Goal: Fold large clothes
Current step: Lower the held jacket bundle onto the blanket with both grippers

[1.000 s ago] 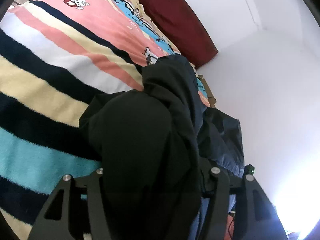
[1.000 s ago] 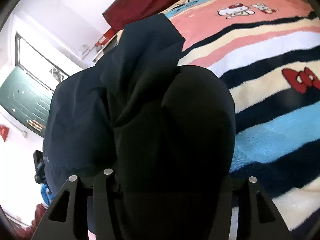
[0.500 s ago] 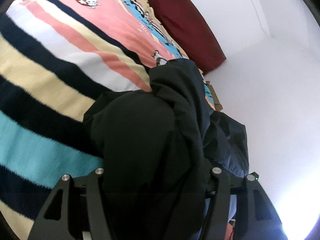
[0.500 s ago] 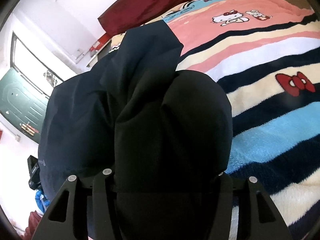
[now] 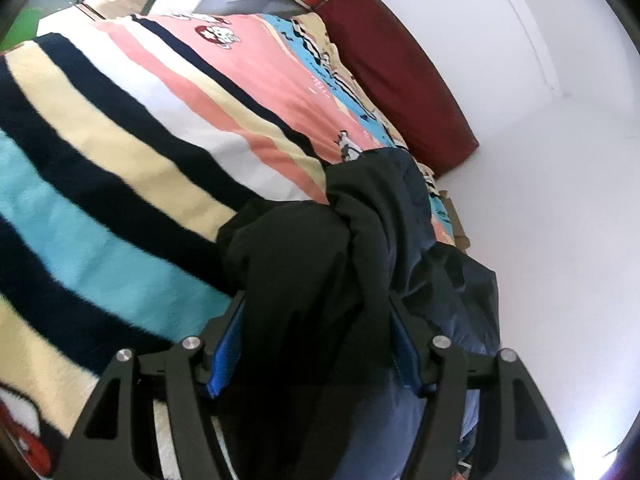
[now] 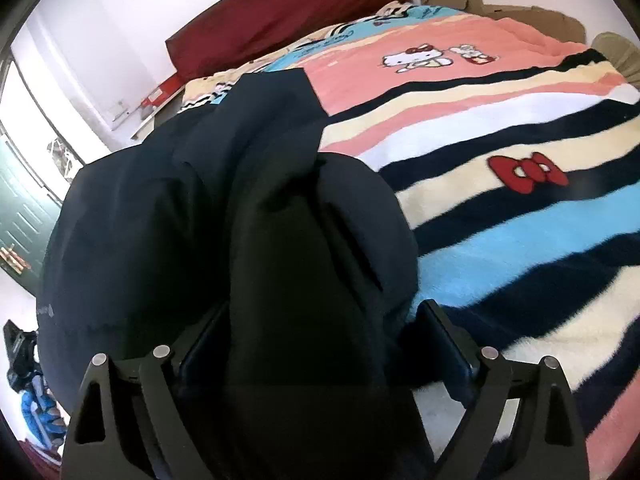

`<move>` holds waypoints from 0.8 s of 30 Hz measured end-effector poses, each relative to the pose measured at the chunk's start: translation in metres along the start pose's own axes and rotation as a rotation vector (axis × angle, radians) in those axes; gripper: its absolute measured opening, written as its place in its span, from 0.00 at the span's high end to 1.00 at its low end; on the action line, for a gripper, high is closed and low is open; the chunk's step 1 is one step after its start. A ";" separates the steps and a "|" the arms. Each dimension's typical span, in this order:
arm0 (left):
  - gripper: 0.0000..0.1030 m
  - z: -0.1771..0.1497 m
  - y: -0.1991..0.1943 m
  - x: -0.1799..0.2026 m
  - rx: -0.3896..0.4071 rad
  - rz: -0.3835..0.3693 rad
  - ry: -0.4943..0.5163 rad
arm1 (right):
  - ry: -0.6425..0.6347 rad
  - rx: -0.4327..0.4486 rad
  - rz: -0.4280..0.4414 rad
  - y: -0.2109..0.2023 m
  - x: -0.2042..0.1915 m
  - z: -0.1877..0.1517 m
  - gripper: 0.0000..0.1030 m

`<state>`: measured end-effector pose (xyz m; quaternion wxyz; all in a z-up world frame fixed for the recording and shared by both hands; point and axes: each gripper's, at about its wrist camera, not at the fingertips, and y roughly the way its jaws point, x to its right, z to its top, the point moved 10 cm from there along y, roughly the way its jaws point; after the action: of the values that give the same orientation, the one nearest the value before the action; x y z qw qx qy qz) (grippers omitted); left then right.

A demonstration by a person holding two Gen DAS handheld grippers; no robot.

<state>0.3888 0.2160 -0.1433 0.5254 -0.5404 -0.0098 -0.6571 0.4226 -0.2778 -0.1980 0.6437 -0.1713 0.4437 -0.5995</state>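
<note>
A large dark navy garment hangs bunched between both grippers above a striped cartoon-print blanket on a bed. My left gripper has a thick fold of the fabric between its fingers, with blue pads showing on both sides. My right gripper also has a bulky fold of the garment between its fingers. Both jaws stand wide apart around the cloth. The fingertips are mostly hidden by fabric. The rest of the garment drapes away toward the bed's edge.
A dark red headboard cushion lies against the white wall. The blanket covers the bed. A cardboard box sits past the far corner. A green door and a blue item on the floor are at the left.
Both grippers have opened wider around the garment, so the pads now show. Both views have shifted, showing more of the blanket and headboard. The garment has sunk lower toward the bed.
</note>
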 end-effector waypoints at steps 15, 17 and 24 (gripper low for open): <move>0.38 -0.005 -0.004 0.009 -0.009 0.105 0.065 | -0.045 0.066 -0.019 -0.005 -0.004 -0.004 0.10; 0.38 -0.007 -0.002 0.009 -0.012 0.119 0.080 | -0.047 0.068 -0.013 -0.005 -0.007 -0.006 0.09; 0.38 -0.010 0.001 0.007 -0.002 0.147 0.091 | -0.053 0.068 0.000 -0.005 -0.009 -0.010 0.06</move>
<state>0.3832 0.2050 -0.1426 0.5716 -0.5096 0.0544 -0.6408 0.4127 -0.2679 -0.1959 0.6608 -0.1651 0.4058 -0.6094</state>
